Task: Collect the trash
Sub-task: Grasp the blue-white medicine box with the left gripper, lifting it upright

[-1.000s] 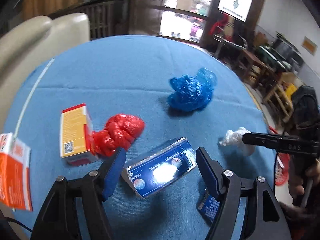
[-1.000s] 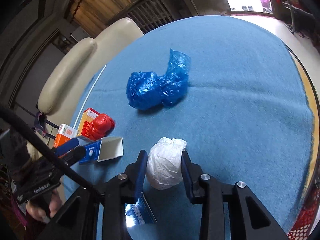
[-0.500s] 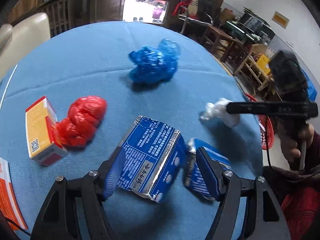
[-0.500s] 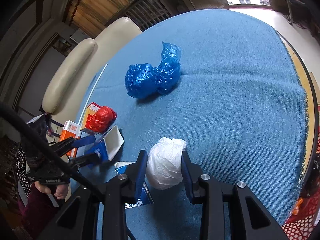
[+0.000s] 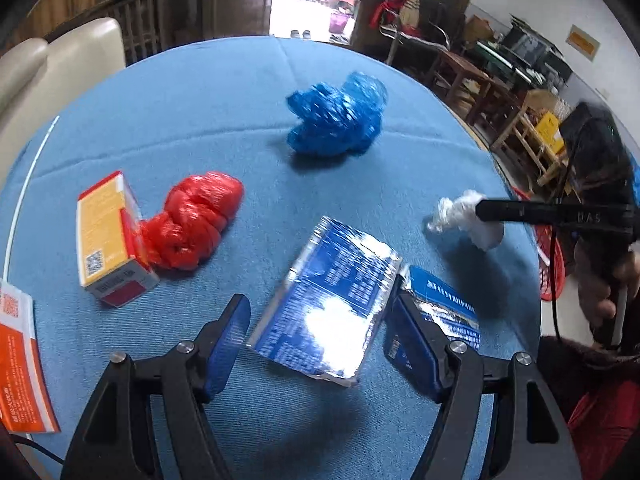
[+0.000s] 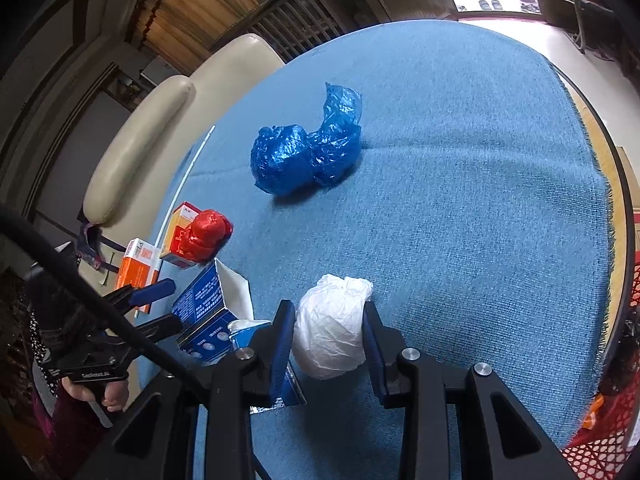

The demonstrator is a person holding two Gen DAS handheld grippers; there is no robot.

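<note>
I am working over a round table covered with a blue cloth (image 5: 200,92), creased in faint lines, its frayed edge showing bare wood at the rim on my right. My right gripper (image 6: 328,328) is clamped on a crumpled white plastic wad (image 6: 332,332), which is pressed between both pads just above the cloth. My left gripper (image 5: 320,332) stands wide, its pads either side of a blue foil-lined carton (image 5: 324,312) without pressing it; a second blue carton (image 5: 440,312) lies just beside the right pad. Farther out on the cloth sit a red plastic bag (image 5: 192,228) touching a yellow and red box (image 5: 108,240), an orange and white box (image 5: 20,356) at the near left edge, and a blue plastic bag (image 5: 336,120) well apart near the middle. A cream sofa (image 6: 160,128) stands behind the table, with a slatted wooden screen and a bright doorway (image 5: 316,4) beyond. Wooden furniture crowds the right wall, and a red mesh basket (image 5: 554,256) sits on the floor by the table edge.
</note>
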